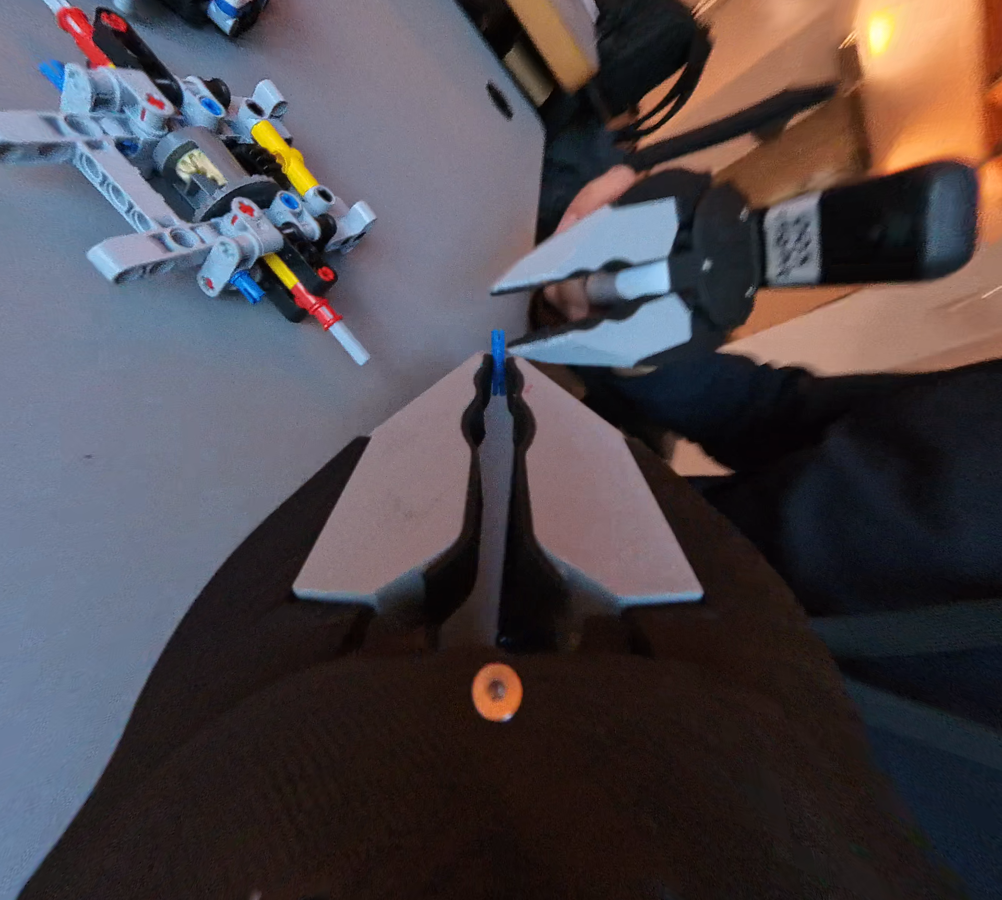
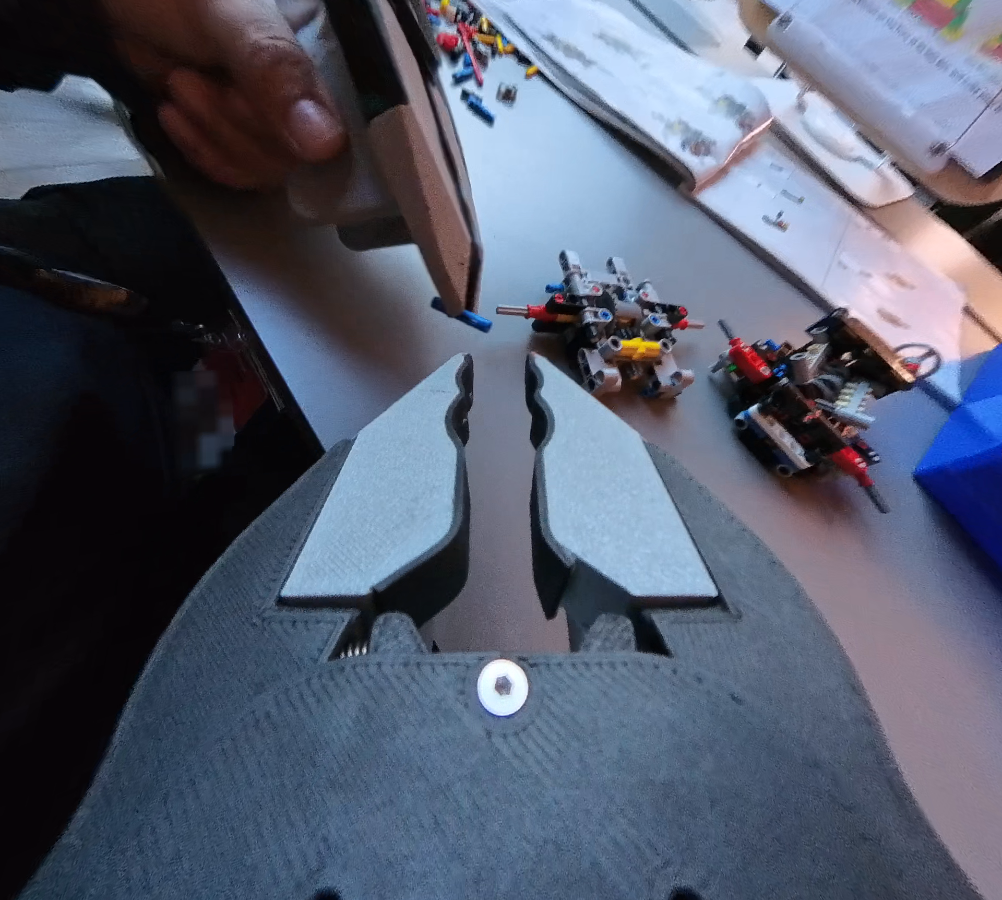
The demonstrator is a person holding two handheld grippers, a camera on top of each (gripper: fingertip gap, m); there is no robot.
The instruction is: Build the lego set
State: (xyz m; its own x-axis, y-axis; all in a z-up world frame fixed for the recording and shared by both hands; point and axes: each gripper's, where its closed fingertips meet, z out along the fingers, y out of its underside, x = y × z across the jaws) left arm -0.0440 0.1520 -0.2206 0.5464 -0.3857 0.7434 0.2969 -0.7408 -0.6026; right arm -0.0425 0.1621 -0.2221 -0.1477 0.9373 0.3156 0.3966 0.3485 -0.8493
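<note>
The left gripper (image 1: 498, 369) clenches a small blue pin (image 1: 498, 358); the right gripper (image 2: 499, 375) gapes bare just beside it. Beyond both, on the grey table (image 1: 379, 60), lie a grey brick assembly (image 2: 623, 326), a darker one (image 2: 808, 396) and open printed booklets (image 2: 640, 76), nothing between.

Blue pin (image 1: 498, 358), seemingly grey table (image 1: 379, 60)

Grey table (image 2: 569, 179) seen under two brick-built assemblies: grey one with yellow axle (image 2: 623, 331), darker red-black one (image 2: 802, 396) beside it. Loose coloured parts (image 2: 471, 49) scattered far off; open booklet (image 2: 640, 76) laid nearby; blue box (image 2: 970, 451) at right edge.
</note>
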